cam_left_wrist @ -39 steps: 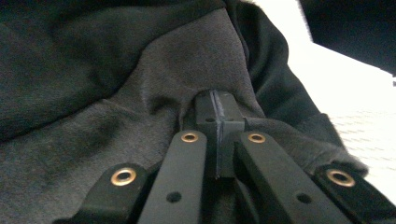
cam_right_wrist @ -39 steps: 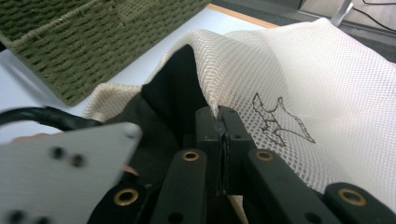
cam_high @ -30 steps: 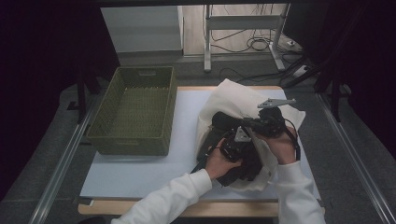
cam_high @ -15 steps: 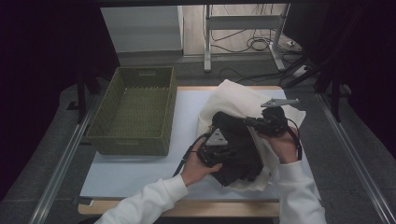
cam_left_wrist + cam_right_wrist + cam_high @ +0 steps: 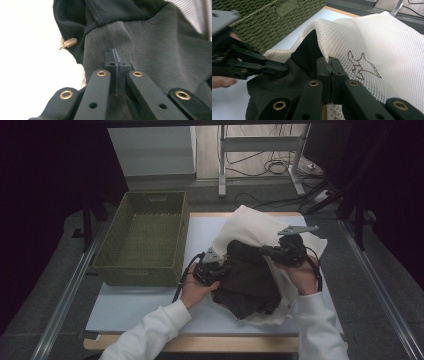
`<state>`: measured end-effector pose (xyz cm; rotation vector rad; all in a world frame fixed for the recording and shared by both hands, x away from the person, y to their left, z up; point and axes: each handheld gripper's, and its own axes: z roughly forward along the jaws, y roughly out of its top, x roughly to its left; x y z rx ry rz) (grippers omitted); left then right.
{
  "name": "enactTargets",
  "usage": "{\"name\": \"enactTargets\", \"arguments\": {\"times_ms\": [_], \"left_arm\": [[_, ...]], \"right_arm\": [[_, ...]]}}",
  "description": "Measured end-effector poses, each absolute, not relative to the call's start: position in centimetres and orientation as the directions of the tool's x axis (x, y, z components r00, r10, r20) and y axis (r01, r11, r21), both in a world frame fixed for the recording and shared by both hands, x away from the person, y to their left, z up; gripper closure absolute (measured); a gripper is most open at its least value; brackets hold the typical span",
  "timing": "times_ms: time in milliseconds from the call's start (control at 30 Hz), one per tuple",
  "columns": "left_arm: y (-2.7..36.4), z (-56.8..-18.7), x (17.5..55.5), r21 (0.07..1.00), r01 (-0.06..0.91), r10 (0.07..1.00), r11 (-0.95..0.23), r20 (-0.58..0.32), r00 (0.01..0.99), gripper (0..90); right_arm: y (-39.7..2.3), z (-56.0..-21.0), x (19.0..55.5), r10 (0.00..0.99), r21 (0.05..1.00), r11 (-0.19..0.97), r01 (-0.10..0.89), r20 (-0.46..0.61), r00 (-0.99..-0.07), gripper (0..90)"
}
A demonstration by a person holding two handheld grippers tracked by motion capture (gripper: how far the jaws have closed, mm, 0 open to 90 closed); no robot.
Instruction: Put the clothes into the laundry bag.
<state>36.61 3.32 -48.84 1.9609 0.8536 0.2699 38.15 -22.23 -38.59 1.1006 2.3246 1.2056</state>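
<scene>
A dark garment (image 5: pixel 248 280) is seen lying half inside a cream mesh bag (image 5: pixel 260 227) on the right part of the white surface (image 5: pixel 130 307), beside a green woven basket (image 5: pixel 142 245). The left gripper (image 5: pixel 220 269) is clamped on the garment's left edge, its jaws pressed together on the fabric. Compared with half a second before, it has been drawn further left, away from the bag. The right gripper (image 5: pixel 265 251) is closed on the bag's mesh rim and has stayed roughly in place.
</scene>
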Motion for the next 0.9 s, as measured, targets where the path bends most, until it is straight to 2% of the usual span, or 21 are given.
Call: {"name": "enactTargets", "arguments": {"times_ms": [267,367,700,900], "left_arm": [[1.7,-50.1,37.6,0.807,0.488,0.658,-0.332,-0.172,0.733,90.0],[1.2,-50.3,37.8,0.802,0.508,0.653,-0.314,-0.206,0.729,90.0],[-0.9,-50.4,38.3,0.799,0.511,0.626,-0.317,-0.229,0.745,90.0],[-1.9,-50.4,38.6,0.806,0.485,0.627,-0.338,-0.191,0.755,90.0]], "right_arm": [[-22.0,-38.5,38.0,0.734,0.794,0.361,0.490,0.083,-0.674,88.3],[-21.9,-38.4,37.9,0.731,0.794,0.364,0.487,0.081,-0.678,88.3],[-21.7,-38.1,37.7,0.720,0.803,0.363,0.473,0.081,-0.689,88.2],[-21.8,-37.9,37.6,0.720,0.804,0.360,0.472,0.082,-0.689,88.2]]}}
